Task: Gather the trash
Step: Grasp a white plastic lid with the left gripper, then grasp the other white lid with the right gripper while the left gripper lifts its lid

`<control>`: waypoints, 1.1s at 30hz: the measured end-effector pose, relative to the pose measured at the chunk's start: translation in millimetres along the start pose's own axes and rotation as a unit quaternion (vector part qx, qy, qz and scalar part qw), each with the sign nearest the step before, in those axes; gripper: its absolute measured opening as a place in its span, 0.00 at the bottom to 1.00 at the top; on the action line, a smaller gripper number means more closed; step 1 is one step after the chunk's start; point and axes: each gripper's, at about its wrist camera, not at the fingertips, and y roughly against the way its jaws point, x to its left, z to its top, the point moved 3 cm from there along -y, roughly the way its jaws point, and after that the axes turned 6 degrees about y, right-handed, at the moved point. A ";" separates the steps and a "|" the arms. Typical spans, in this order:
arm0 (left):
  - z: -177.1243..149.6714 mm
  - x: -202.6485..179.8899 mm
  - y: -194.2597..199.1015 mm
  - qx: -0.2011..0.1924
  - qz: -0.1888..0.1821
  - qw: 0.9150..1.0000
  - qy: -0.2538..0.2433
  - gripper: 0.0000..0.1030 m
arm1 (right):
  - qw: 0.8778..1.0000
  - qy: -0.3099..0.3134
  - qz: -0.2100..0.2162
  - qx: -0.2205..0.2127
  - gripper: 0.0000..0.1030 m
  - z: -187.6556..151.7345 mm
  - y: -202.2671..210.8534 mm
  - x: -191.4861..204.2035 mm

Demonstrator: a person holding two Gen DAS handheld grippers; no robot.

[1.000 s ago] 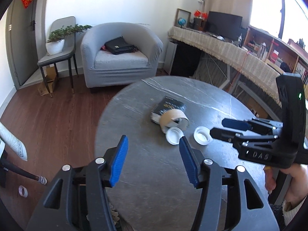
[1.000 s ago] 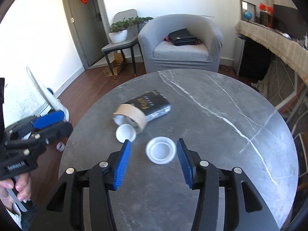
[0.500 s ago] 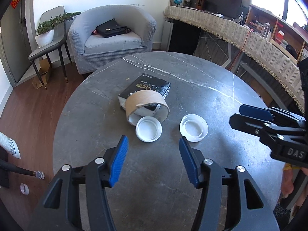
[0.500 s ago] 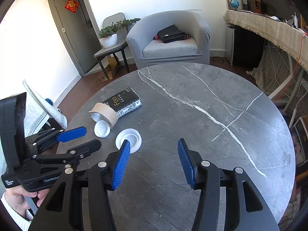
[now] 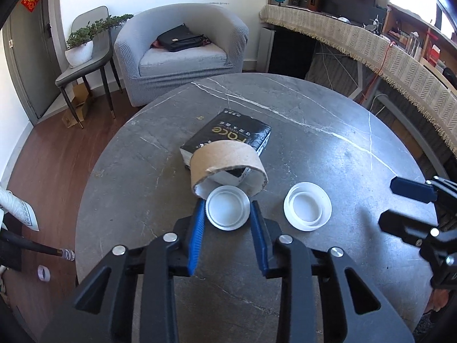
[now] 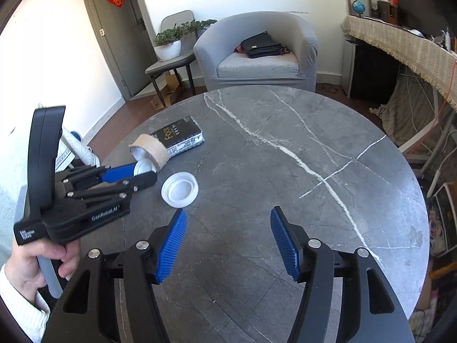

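The cardboard ring (image 5: 228, 163) hides part of the black packet (image 5: 228, 135) behind it. The left hand-held gripper (image 5: 227, 214) is closing around a shallow white lid (image 5: 227, 208), contact unclear; bare worktop (image 6: 285, 171) spreads rightward. The right hand-held gripper (image 6: 228, 230), opening, holds nothing; a second lid (image 6: 179, 189) lies beside.

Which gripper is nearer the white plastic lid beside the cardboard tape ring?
Left. The left gripper is closing around that lid; the right gripper hangs opening over bare table, off to the side.
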 end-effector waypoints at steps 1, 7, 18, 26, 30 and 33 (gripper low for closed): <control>-0.3 -0.5 0.4 0.001 -0.004 1.000 0.000 0.32 | 1.000 0.004 0.001 0.004 0.60 -0.6 -2.1 1.9; -6.1 2.1 6.9 0.009 -0.028 1.000 0.007 0.32 | 1.000 0.016 0.000 0.020 0.61 0.3 -12.2 12.1; -13.0 8.6 28.6 -0.007 -0.052 0.999 0.011 0.32 | 0.998 0.044 -0.004 0.035 0.61 7.9 -27.7 39.2; -12.7 19.1 42.1 -0.017 -0.063 0.998 0.015 0.32 | 0.997 0.063 -0.023 0.039 0.61 13.3 -46.9 51.5; -13.7 24.1 46.7 -0.021 -0.064 0.998 0.014 0.32 | 0.996 0.072 -0.033 0.039 0.54 19.2 -53.0 58.0; -14.7 28.6 50.1 -0.024 -0.065 0.998 0.014 0.32 | 0.995 0.080 -0.045 0.042 0.47 23.1 -57.5 64.1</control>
